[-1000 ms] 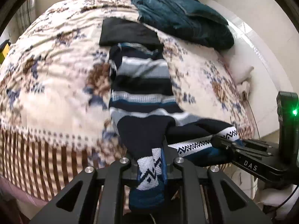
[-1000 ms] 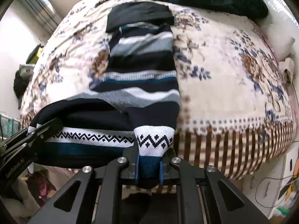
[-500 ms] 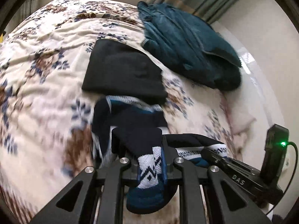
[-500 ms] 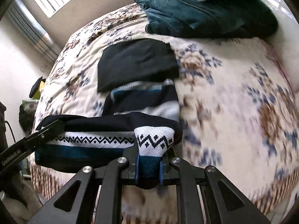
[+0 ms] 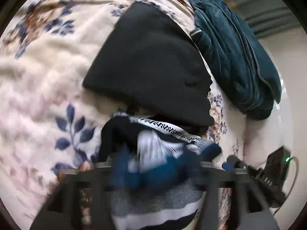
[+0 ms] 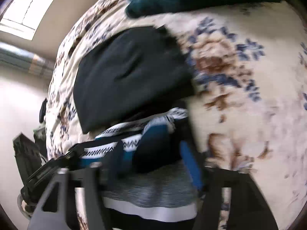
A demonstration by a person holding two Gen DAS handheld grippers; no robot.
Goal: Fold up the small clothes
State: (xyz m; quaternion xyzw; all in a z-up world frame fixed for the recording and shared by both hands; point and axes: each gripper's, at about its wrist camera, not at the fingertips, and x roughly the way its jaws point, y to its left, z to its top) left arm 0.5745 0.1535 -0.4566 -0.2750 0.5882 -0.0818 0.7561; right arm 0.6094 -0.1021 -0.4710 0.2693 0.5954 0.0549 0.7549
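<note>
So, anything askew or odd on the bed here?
Mildly: the striped sweater's folded-over hem lands bunched against the black garment as both grippers' jaws open. Otherwise nothing stands out; the frames are motion-blurred.

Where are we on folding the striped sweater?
Done: the striped sweater is doubled over, its patterned hem brought up beside the folded black garment. In hand: the jaws of the left gripper and right gripper are opening, with the hem still between them. Left: pulling both grippers clear and, probably, tidying the fold. The blur hides any misalignment.
</note>
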